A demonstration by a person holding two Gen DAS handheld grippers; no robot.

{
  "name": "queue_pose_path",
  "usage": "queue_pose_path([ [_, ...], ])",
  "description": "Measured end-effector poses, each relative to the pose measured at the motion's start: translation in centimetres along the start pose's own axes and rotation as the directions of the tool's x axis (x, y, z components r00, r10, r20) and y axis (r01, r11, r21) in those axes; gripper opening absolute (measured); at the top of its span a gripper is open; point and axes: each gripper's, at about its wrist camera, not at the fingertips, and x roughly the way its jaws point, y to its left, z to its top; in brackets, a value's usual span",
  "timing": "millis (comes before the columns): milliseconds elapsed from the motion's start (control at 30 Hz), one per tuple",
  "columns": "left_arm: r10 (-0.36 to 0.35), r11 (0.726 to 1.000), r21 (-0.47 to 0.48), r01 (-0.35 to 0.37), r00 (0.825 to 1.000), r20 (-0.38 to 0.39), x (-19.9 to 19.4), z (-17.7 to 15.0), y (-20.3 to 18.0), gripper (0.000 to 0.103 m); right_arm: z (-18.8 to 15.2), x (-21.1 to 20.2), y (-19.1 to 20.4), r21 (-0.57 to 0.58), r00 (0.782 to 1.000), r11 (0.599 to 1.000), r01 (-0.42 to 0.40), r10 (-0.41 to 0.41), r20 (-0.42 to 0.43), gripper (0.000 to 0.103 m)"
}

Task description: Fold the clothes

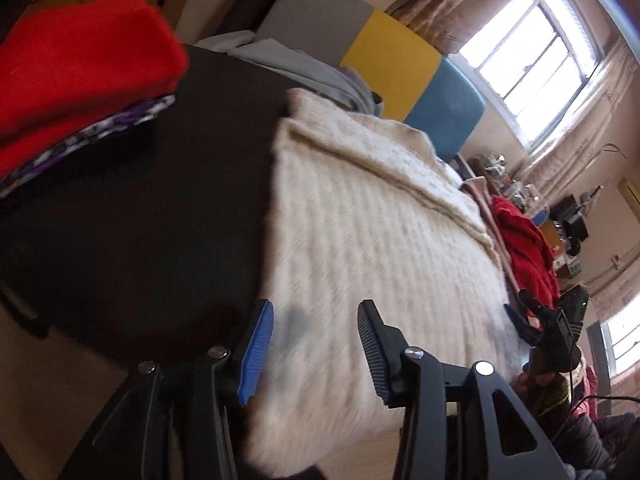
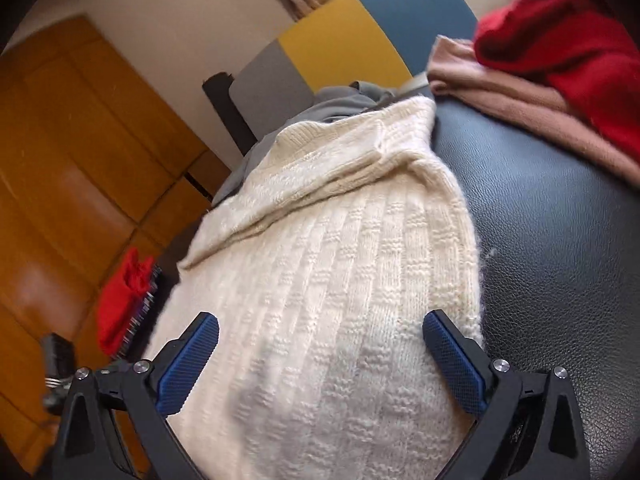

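Cream knit, ribbed and thick, covers the middle of a dark leather-look surface: the cream sweater (image 2: 332, 280) lies folded lengthwise there, its collar end towards the grey, yellow and blue headboard (image 2: 340, 40). No box, basket or other container shows in either view; the clothes lie loose in piles.

From the left wrist view the left claw (image 1: 316, 354) hovers over the sweater's near end, beside its left edge. Its jaws are partly apart and nothing is between the pads; the cloth lies below them. From the right wrist view the right claw (image 2: 320, 364) stands at its widest, one blue pad on each side of the sweater's near end, gripping nothing. Whether the pads touch the knit I cannot tell.

To the left of the sweater the black surface (image 1: 140, 220) is bare up to a folded red garment (image 1: 80, 64) lying on a purple patterned cloth (image 1: 100, 128) near the far-left corner. To the right the surface is also bare and wide, ending at a pink garment (image 2: 520, 100) with a crumpled red one (image 2: 568, 52) on top. Grey cloth (image 2: 332, 104) lies just past the collar. The sweater's near end reaches the front edge of the surface.
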Motion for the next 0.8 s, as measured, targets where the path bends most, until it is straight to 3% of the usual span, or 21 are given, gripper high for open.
queue_pose_path([
  [133, 0.019, 0.999, -0.041, -0.02, 0.999, -0.027, -0.1, -2.2, 1.5, 0.047, 0.4, 0.8, 0.4, -0.043, 0.998, 0.999, 0.007, -0.009, -0.068, 0.103],
  [267, 0.04, 0.999, 0.027, -0.038, 0.998, -0.055, 0.6, -3.6, 0.9, 0.048, 1.1, 1.4, 0.3, -0.057, 0.991, 0.998, -0.011, 0.004, -0.132, 0.103],
  [533, 0.015, 0.996, 0.087, -0.008, 0.997, -0.072, 0.7, -3.8, 0.7, 0.05, 1.0, 1.9, 2.0, -0.142, 0.977, 0.986, 0.082, -0.108, -0.183, 0.103],
  [633, -0.012, 0.995, 0.094, 0.02, 0.997, -0.082, 0.4, -4.1, 0.5, 0.05, 0.5, -0.3, 1.9, -0.132, 0.978, 0.985, 0.113, -0.134, -0.16, 0.102],
  [800, -0.036, 0.989, 0.141, 0.05, 0.994, -0.1, 1.1, -4.8, -0.6, 0.05, -1.1, -6.5, -0.8, -0.005, 0.988, 0.991, 0.132, -0.132, -0.081, 0.101],
])
